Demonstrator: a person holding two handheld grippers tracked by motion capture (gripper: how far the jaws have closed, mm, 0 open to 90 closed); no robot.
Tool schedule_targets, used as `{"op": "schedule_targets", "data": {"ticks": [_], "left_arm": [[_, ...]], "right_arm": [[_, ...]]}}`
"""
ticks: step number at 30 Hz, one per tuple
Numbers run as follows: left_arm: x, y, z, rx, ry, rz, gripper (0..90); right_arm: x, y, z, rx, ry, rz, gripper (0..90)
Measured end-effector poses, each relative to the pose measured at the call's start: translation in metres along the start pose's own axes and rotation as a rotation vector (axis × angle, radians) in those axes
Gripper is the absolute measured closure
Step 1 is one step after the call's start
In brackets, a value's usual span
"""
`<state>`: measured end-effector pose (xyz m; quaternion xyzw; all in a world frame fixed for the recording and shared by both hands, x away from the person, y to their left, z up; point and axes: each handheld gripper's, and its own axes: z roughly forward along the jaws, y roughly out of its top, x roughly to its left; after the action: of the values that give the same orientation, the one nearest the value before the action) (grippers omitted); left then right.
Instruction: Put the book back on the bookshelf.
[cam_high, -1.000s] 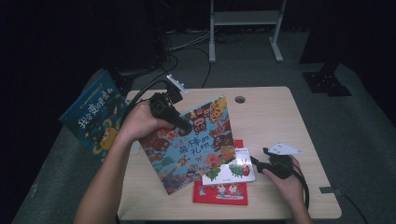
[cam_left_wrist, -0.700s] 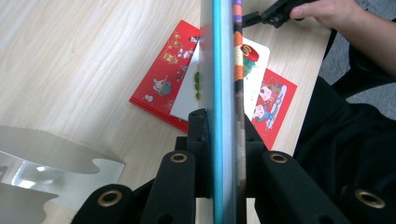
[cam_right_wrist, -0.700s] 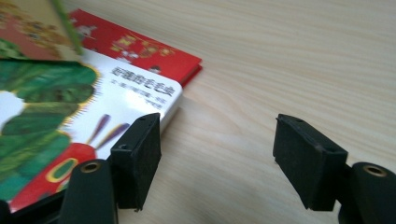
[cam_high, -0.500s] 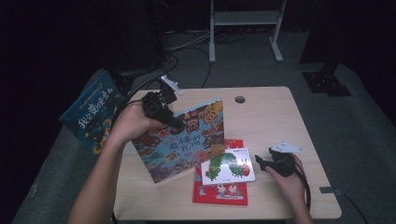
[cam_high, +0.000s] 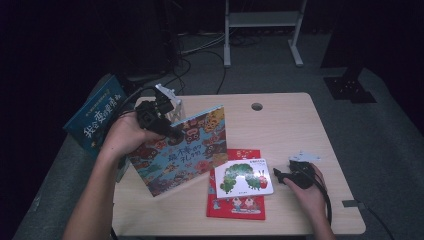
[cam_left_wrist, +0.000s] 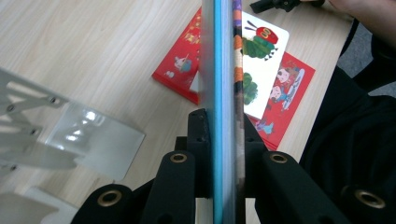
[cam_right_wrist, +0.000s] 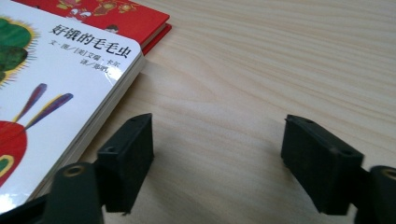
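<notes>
Pale wood of the table (cam_high: 280, 125) carries it all: the left gripper (cam_left_wrist: 223, 140) clamps its 2 jaws on a picture book (cam_high: 180, 150) held up on edge near the left edge, while the right gripper (cam_right_wrist: 217, 163), jaws just opening and empty, rests by the right edge beside the caterpillar book (cam_right_wrist: 51, 79) atop a red book (cam_high: 235, 207).

A dark blue hardcover book (cam_high: 95, 121) leans off the left edge of the pale wooden worktop (cam_high: 290, 125), while a white metal shelf frame (cam_high: 262, 22) stands behind on the grey floor (cam_high: 380, 135).
</notes>
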<state>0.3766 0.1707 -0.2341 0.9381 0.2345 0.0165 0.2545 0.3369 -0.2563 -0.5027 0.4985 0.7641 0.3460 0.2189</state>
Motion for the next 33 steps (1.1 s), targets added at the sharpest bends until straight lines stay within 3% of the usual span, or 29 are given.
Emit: {"op": "schedule_targets", "data": {"ticks": [6,21,33], "left_arm": [[0.002,-0.015,-0.015,-0.029,0.024,-0.032,80.4],[0.012,-0.062,-0.048,-0.061,0.082,-0.120,80.3],[0.023,-0.106,-0.072,-0.061,0.153,-0.240,80.3]], "right_arm": [[0.000,0.000,0.001,0.007,-0.006,0.007,17.8],[-0.002,0.001,0.002,0.012,-0.005,0.000,14.7],[-0.003,0.002,0.003,0.018,0.002,0.002,13.7]]}}
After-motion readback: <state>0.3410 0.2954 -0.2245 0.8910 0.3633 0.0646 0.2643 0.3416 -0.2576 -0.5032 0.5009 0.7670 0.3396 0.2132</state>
